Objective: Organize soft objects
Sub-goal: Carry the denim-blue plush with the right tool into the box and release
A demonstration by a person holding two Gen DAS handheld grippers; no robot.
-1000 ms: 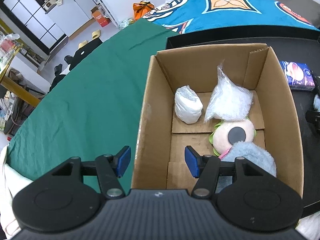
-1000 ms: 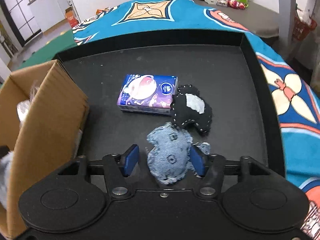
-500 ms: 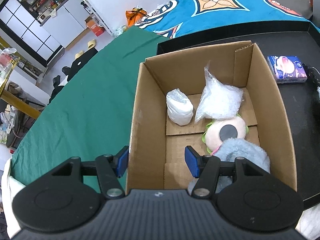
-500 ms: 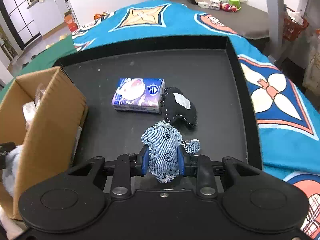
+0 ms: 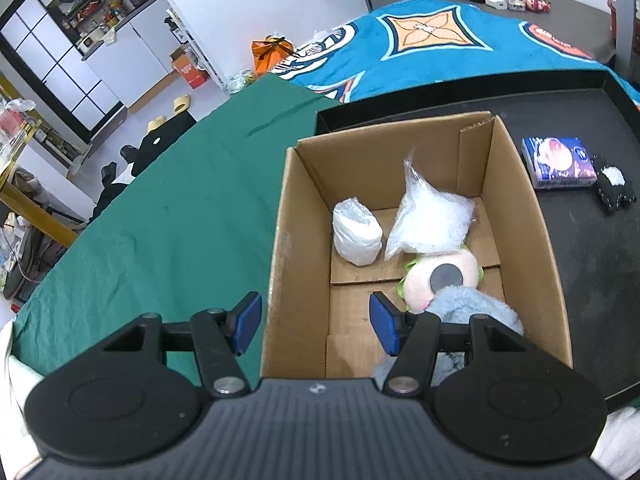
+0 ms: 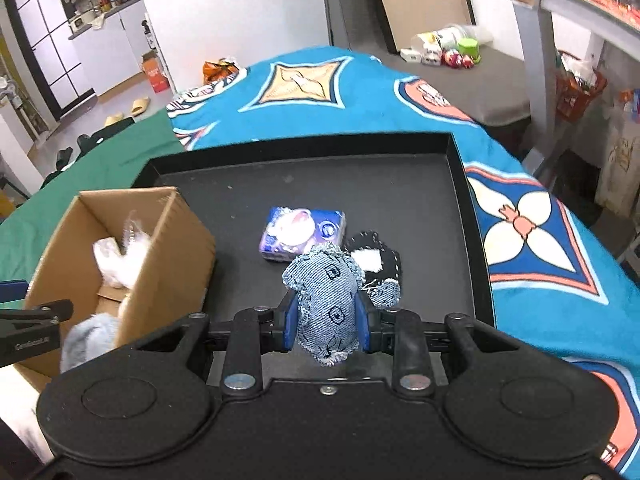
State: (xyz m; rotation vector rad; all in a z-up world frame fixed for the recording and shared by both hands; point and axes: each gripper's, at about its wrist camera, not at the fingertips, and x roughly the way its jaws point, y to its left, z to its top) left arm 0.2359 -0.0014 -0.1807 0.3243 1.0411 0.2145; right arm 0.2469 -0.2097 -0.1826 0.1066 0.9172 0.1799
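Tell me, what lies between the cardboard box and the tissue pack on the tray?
Nothing: in both wrist views only bare black tray separates the cardboard box from the tissue pack.

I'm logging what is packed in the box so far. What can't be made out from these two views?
- Left wrist view: the near end of the blue fluffy toy is hidden behind the left tool.
- Right wrist view: the cardboard box wall hides most of the contents; the white bags are blurred.
- Right wrist view: the denim toy, clamped in the right tool, covers part of the black plush and tissue pack.
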